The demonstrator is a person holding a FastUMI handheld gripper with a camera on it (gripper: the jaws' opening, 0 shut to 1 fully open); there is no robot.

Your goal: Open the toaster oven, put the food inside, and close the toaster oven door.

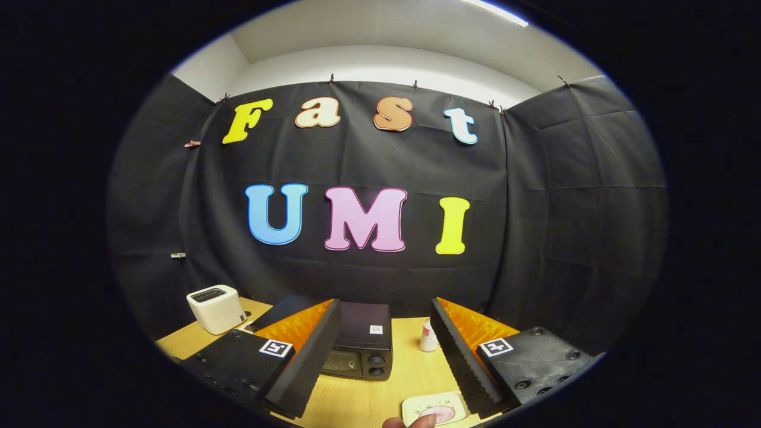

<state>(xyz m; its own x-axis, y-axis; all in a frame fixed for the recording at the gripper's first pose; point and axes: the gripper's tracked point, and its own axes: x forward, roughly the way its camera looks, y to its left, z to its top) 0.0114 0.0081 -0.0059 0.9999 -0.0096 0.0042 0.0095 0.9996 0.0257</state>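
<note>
Fingers (pixel 309 362) of the gripper (pixel 386 362) stand wide apart, holding nothing, above a wooden table (pixel 357 398). Between them, nearest, at six o'clock, a plate (pixel 433 409) lies on the table with pink food on it; a fingertip (pixel 410 422) touches its near rim. Farther on, at about eleven o'clock from the plate, the toaster oven (pixel 361 345) sits partly behind the left finger, door shut, front with two knobs facing the gripper, long side running left to right. At one o'clock, by the right finger, stands a small white cup (pixel 428 336). Far off at ten o'clock sits a white toaster (pixel 216 308).
</note>
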